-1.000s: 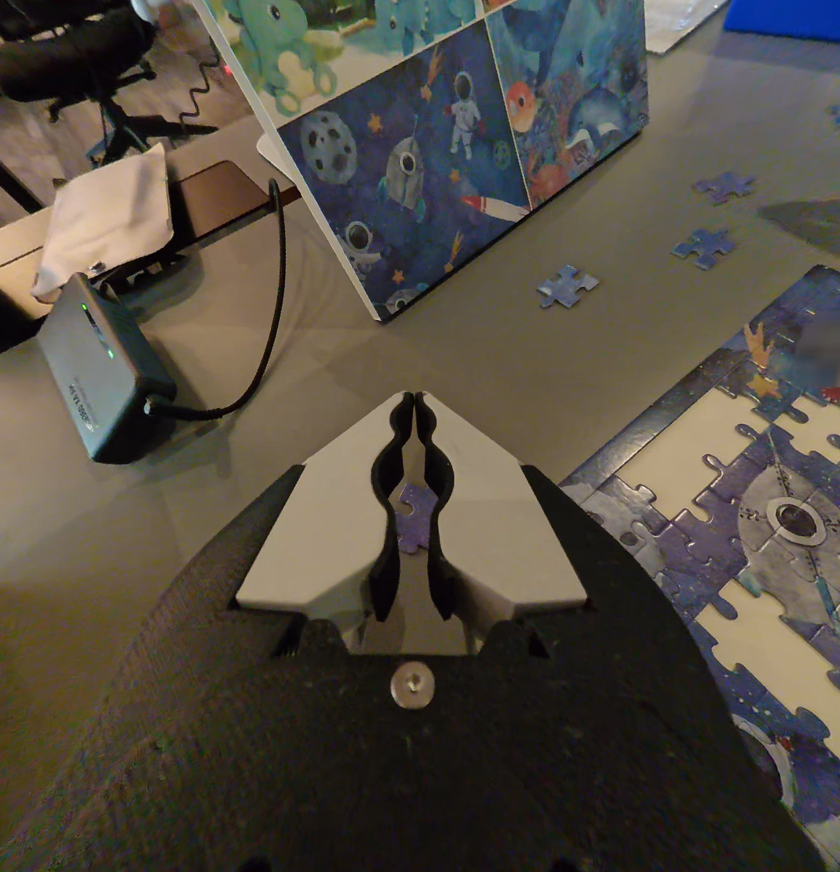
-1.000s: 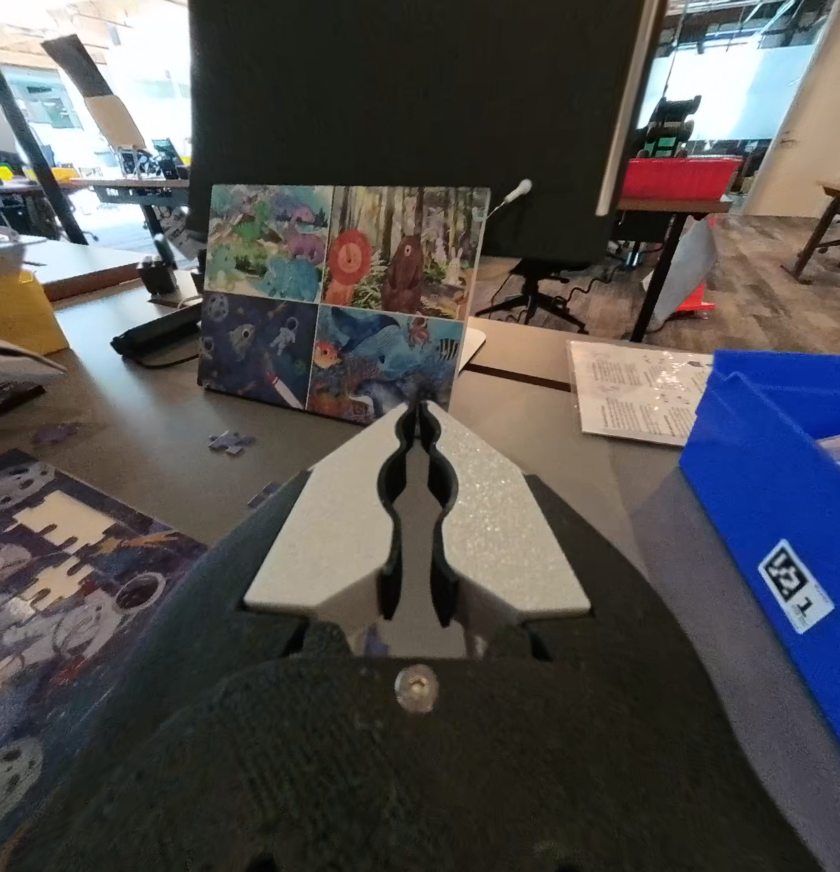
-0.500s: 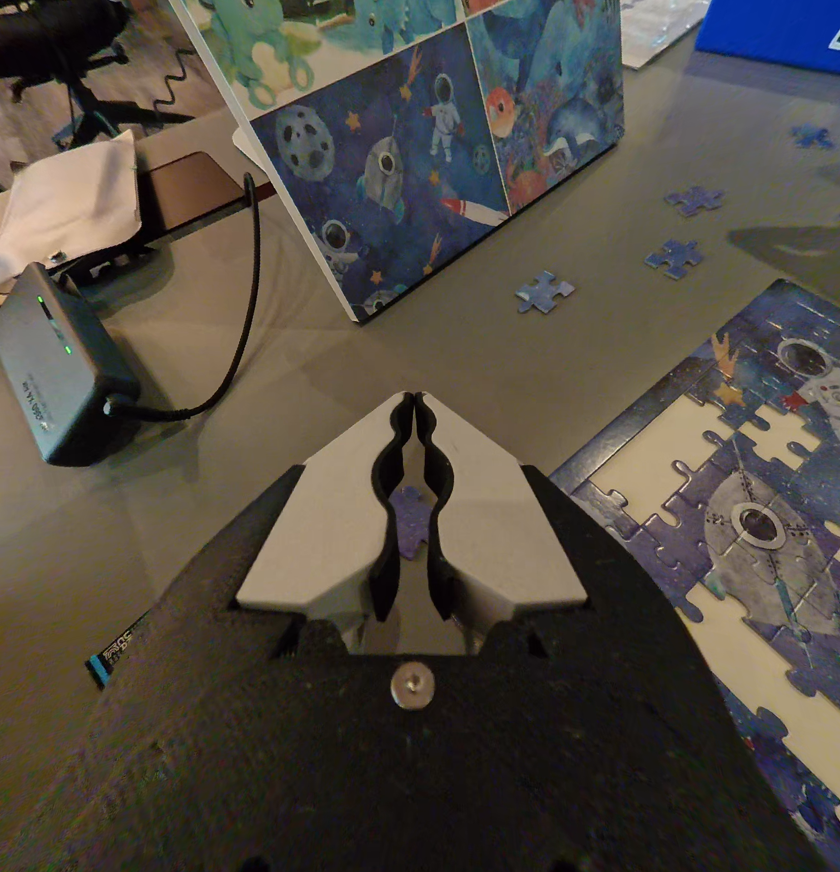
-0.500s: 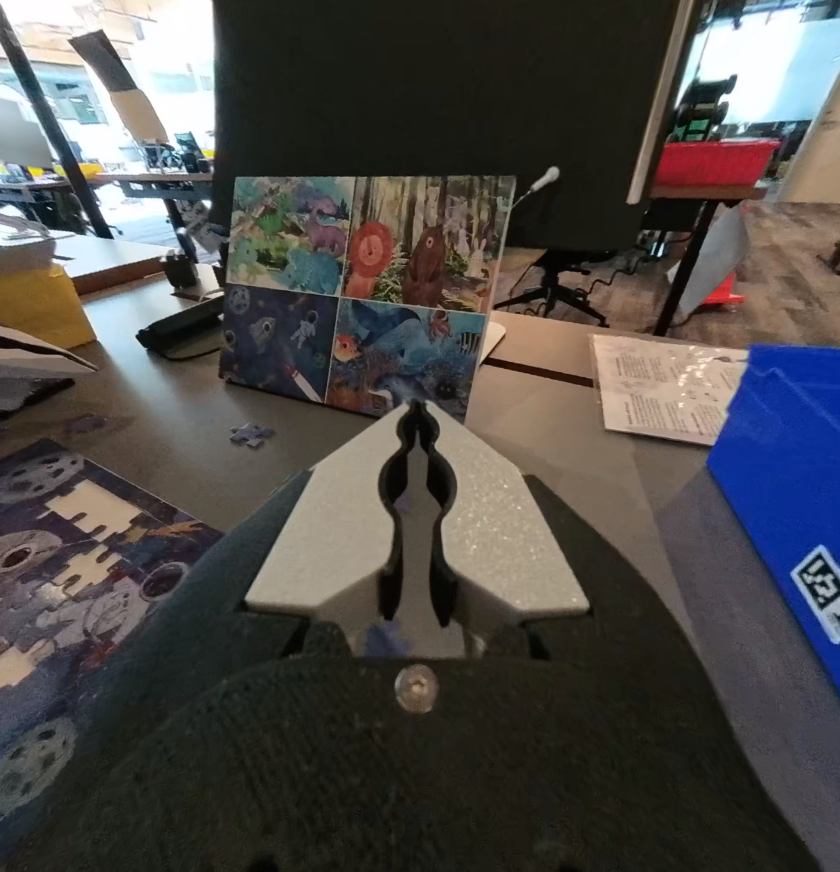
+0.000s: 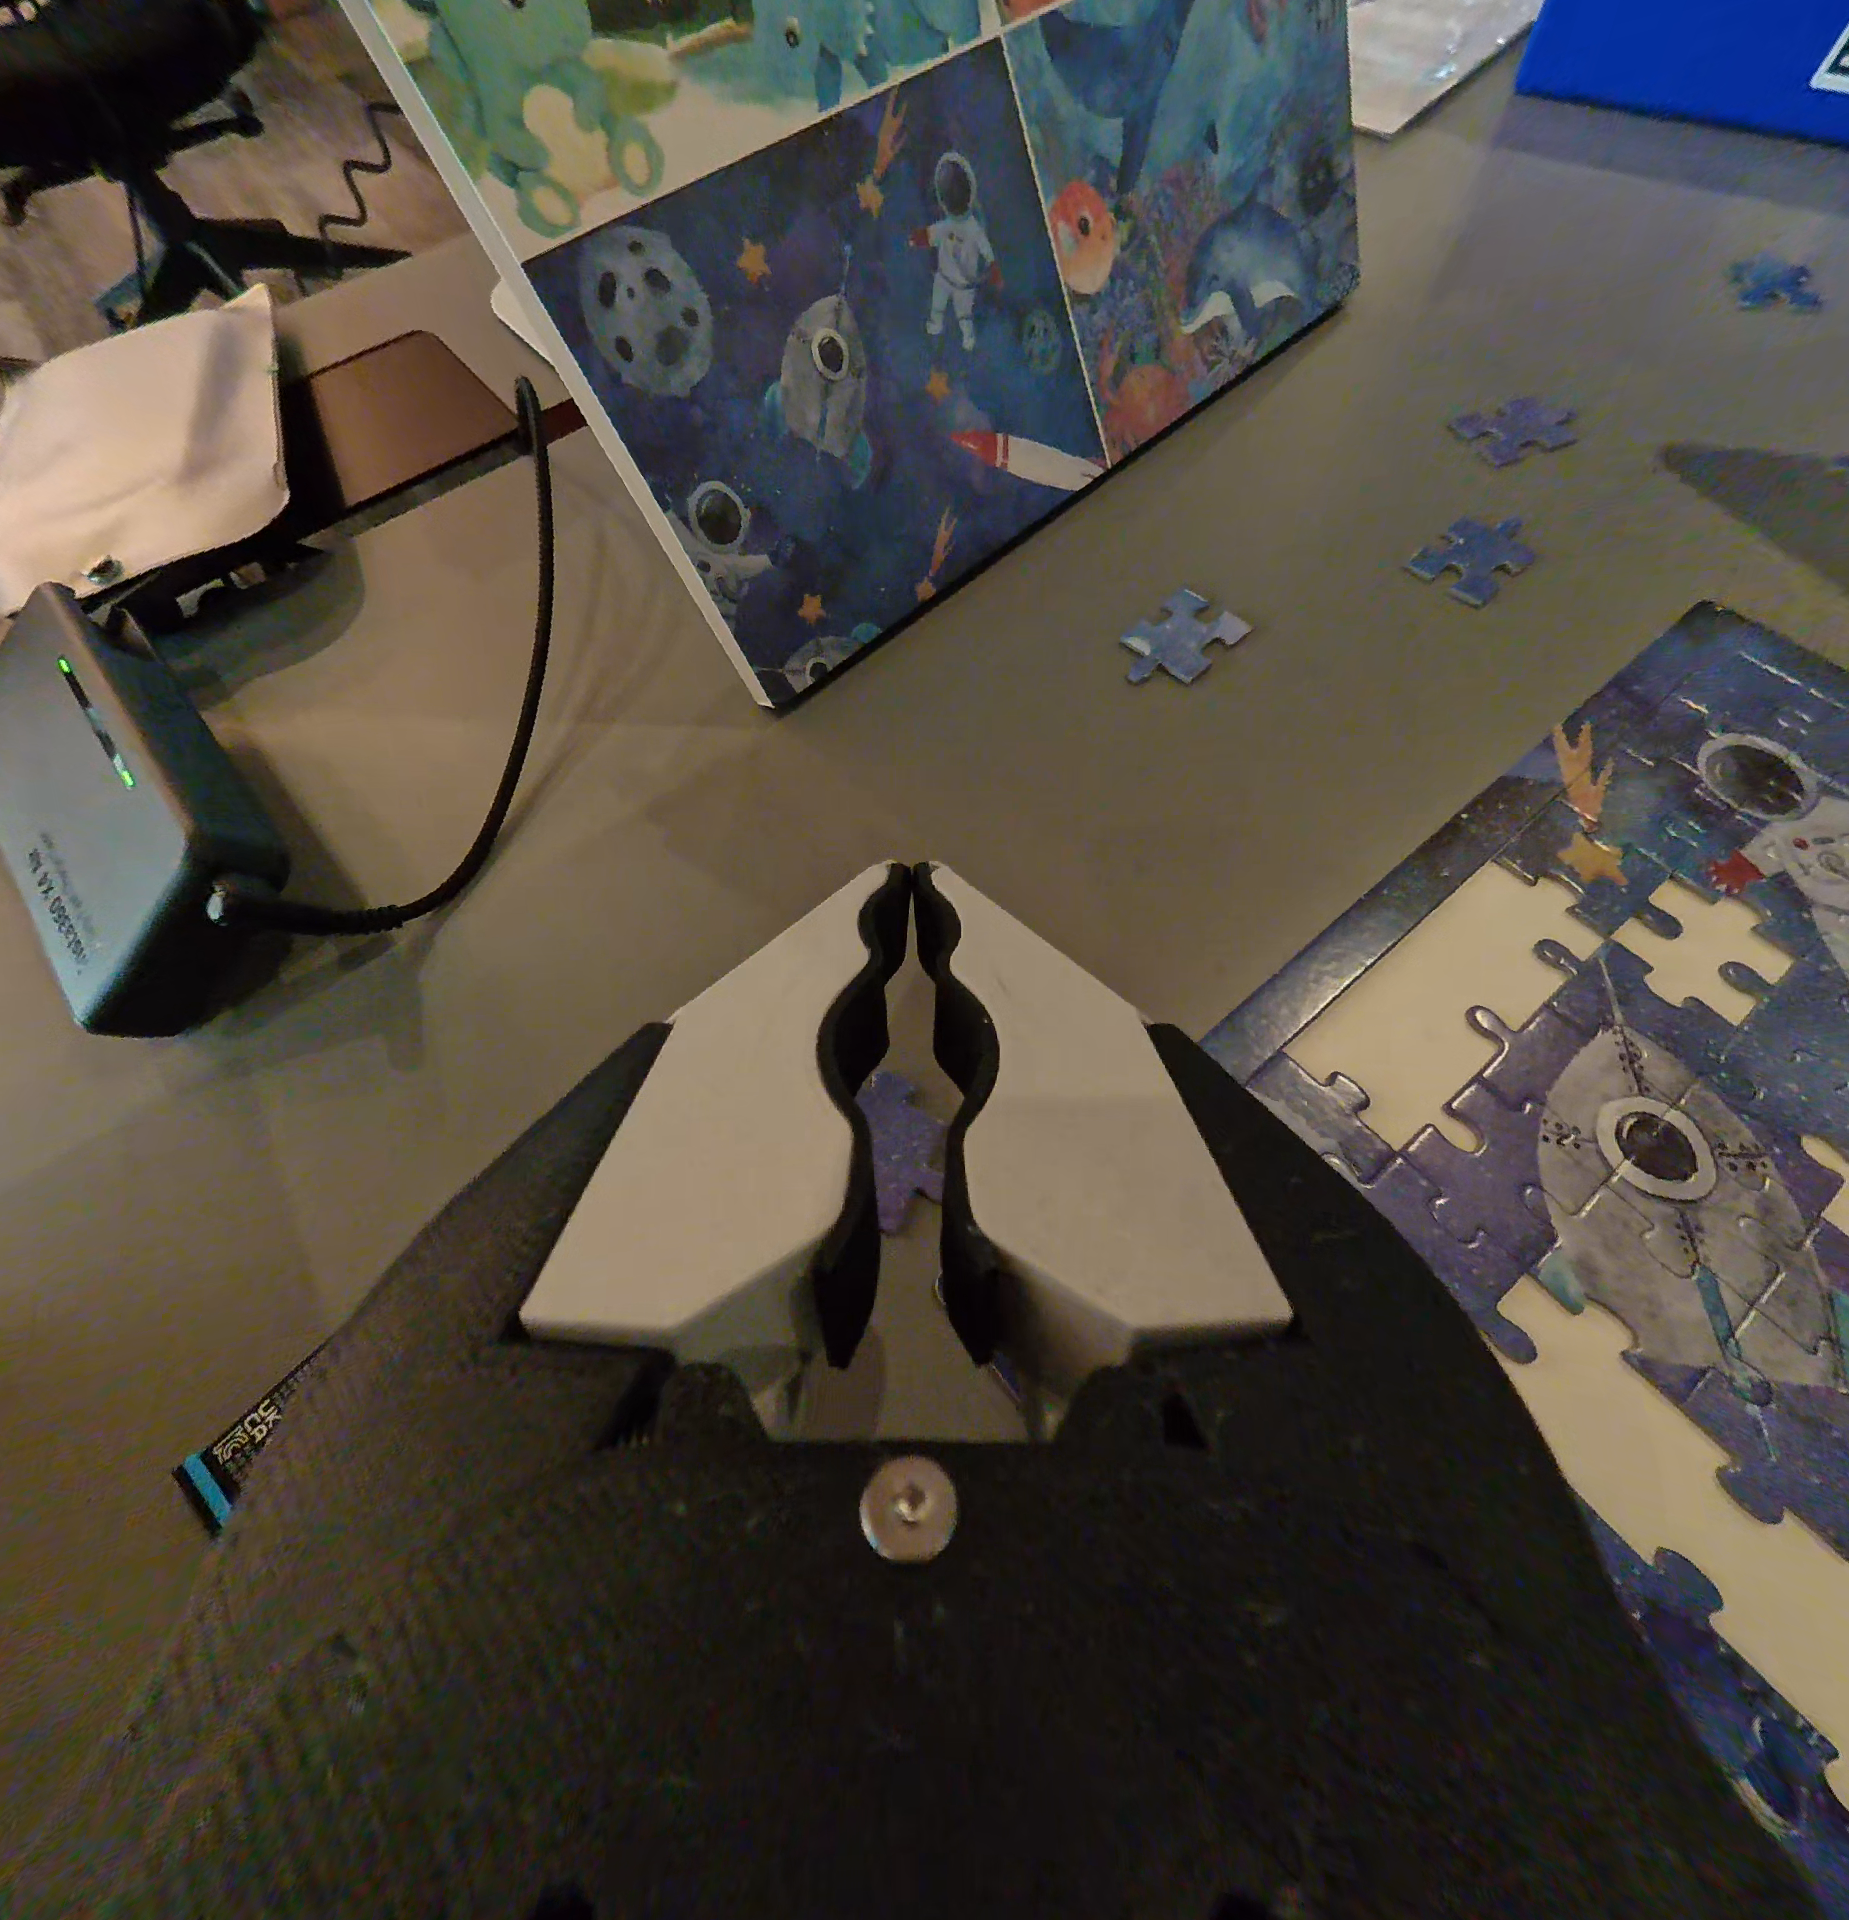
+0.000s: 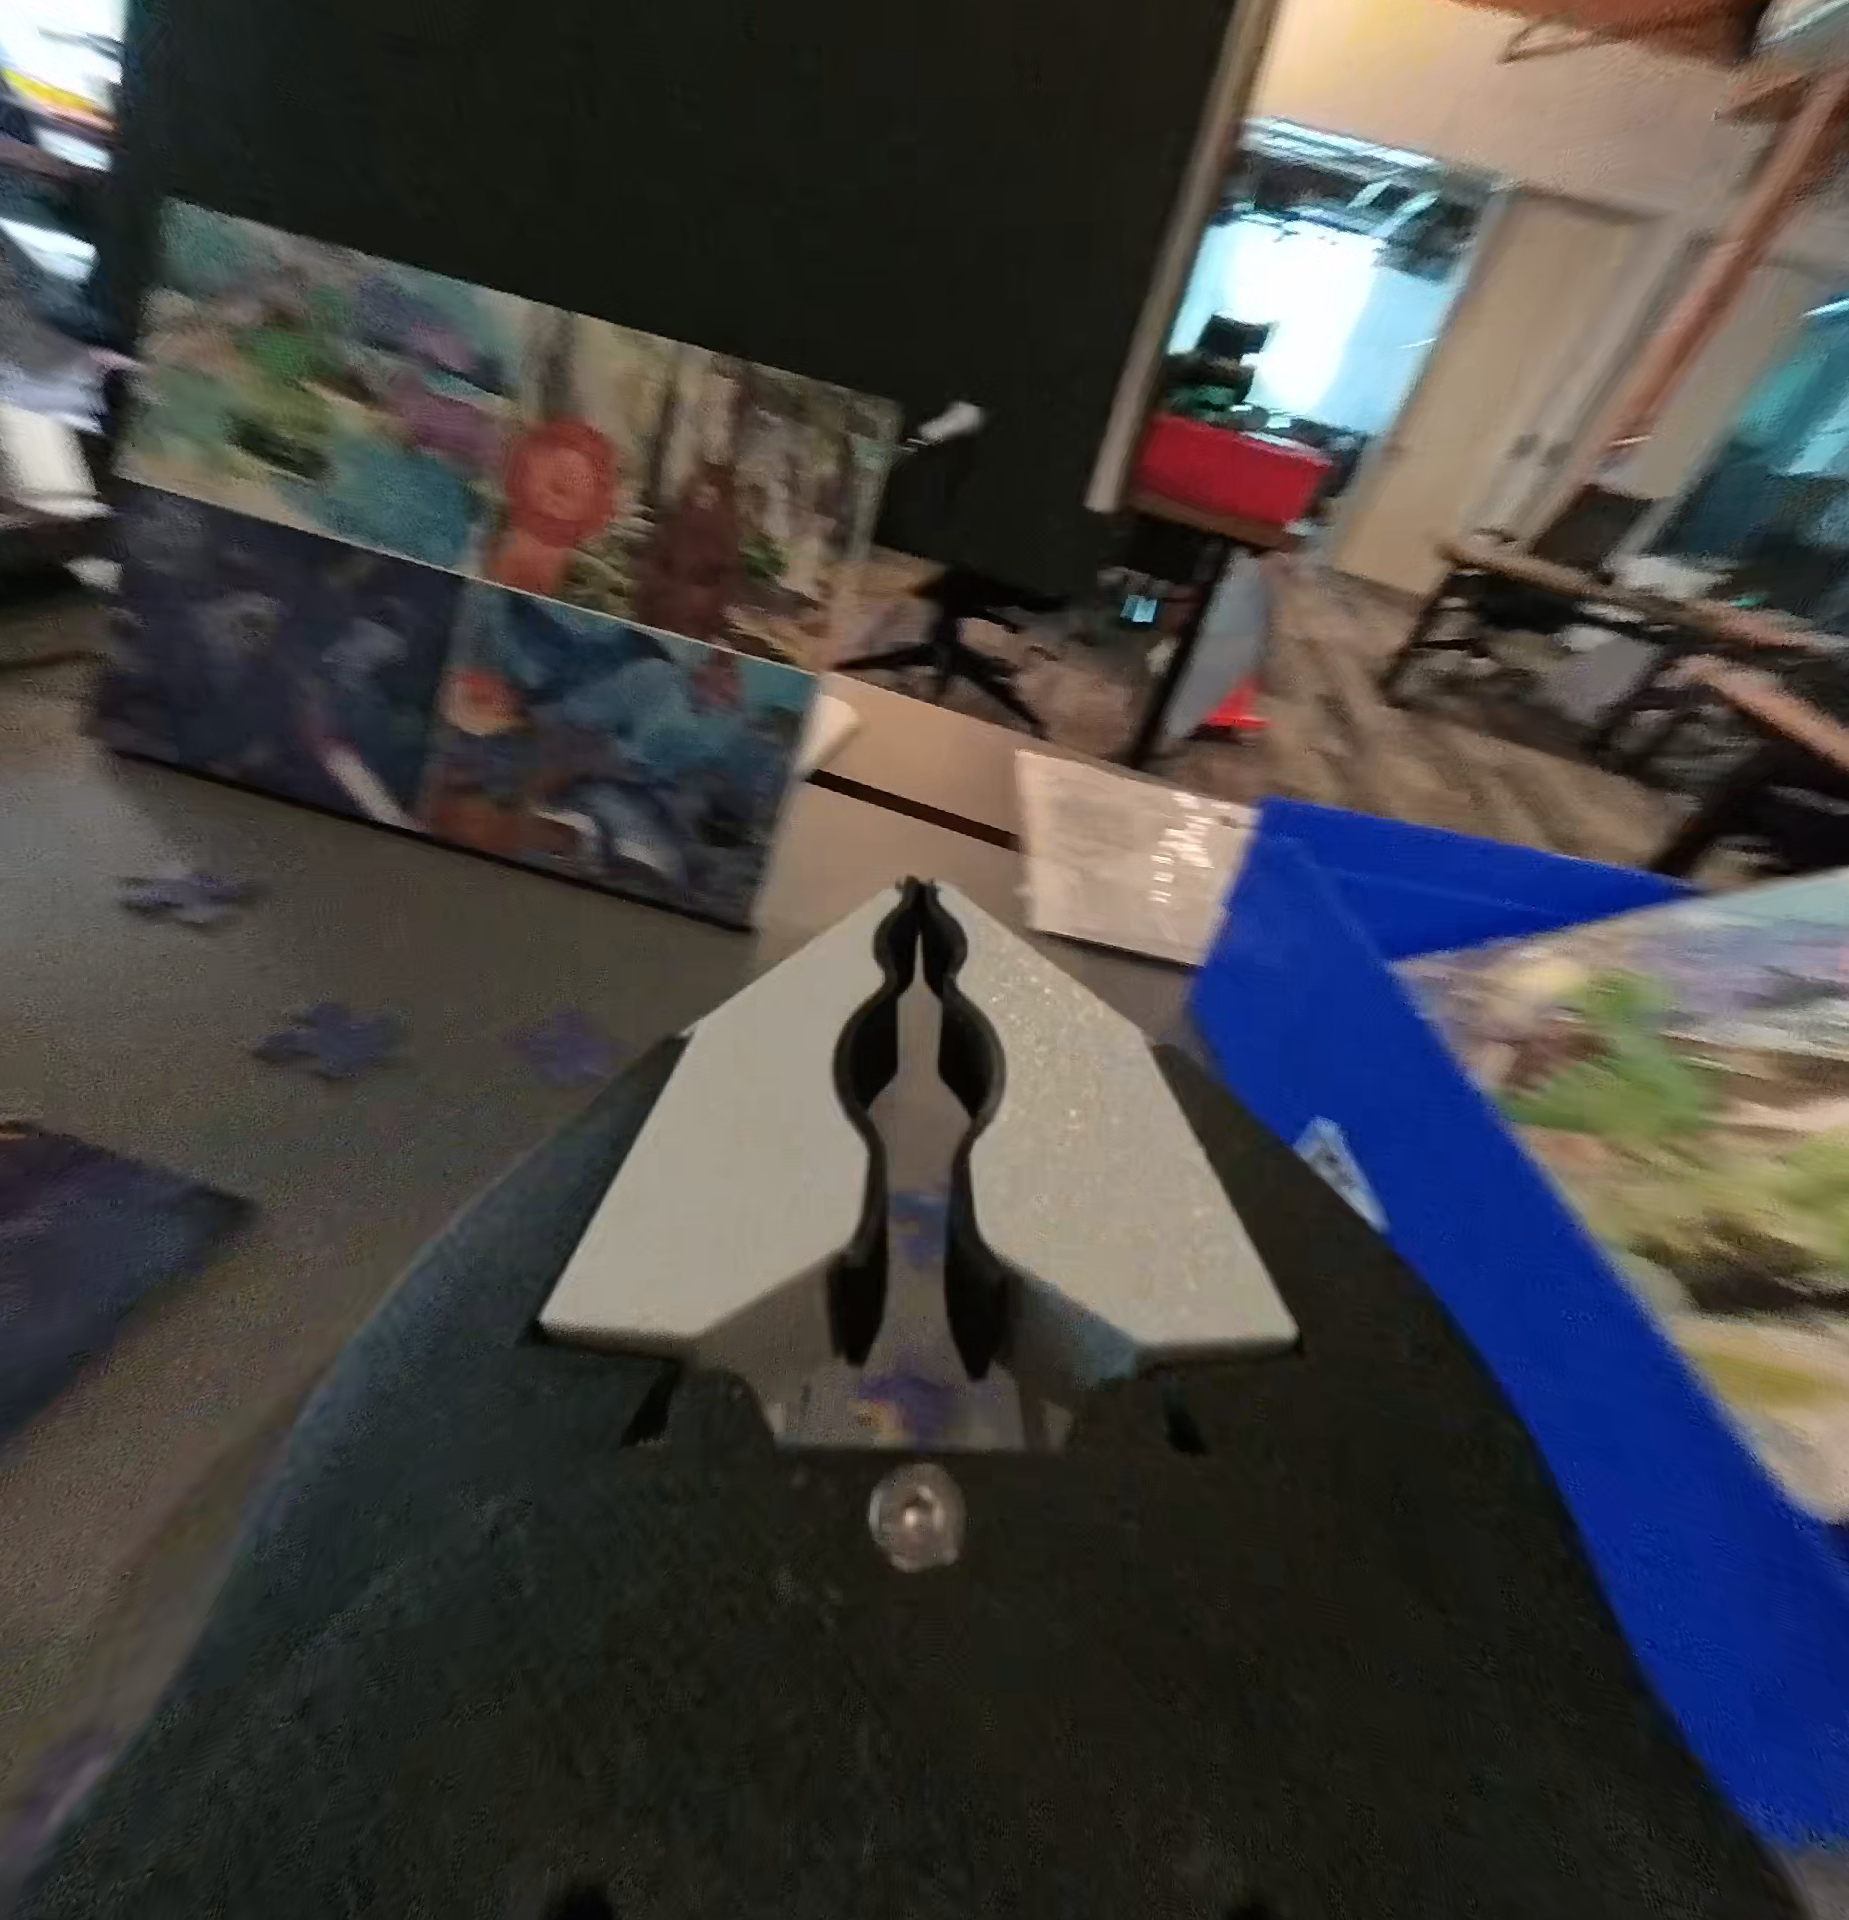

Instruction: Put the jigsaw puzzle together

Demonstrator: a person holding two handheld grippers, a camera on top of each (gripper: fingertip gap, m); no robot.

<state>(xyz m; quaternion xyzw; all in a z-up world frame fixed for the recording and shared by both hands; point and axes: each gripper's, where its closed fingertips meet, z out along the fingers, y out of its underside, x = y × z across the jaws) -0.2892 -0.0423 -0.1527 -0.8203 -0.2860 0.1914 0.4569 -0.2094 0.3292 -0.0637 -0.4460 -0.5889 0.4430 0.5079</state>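
My left gripper is shut on a purple puzzle piece that shows in the gap between its fingers, held above the grey table just left of the puzzle. The partly built space puzzle lies at the right with several cream gaps. Loose blue pieces lie behind it. My right gripper is shut, up above the table; its view is blurred. There the puzzle sits at the far left, with loose pieces ahead.
A picture box stands upright at the back; it also shows in the right wrist view. A dark grey device with a cable and a white cloth lie at the left. A blue bin holds another picture board, behind it a paper sheet. The left gripper's tips are roughly 40 cm from the right gripper's. The dark grey device lies some 20 cm from my left tips, 55 cm from my right tips.
My left gripper has shifted right toward the puzzle, still holding the piece. My right gripper has swung and tilted quickly toward the blue bin, blurring its view.
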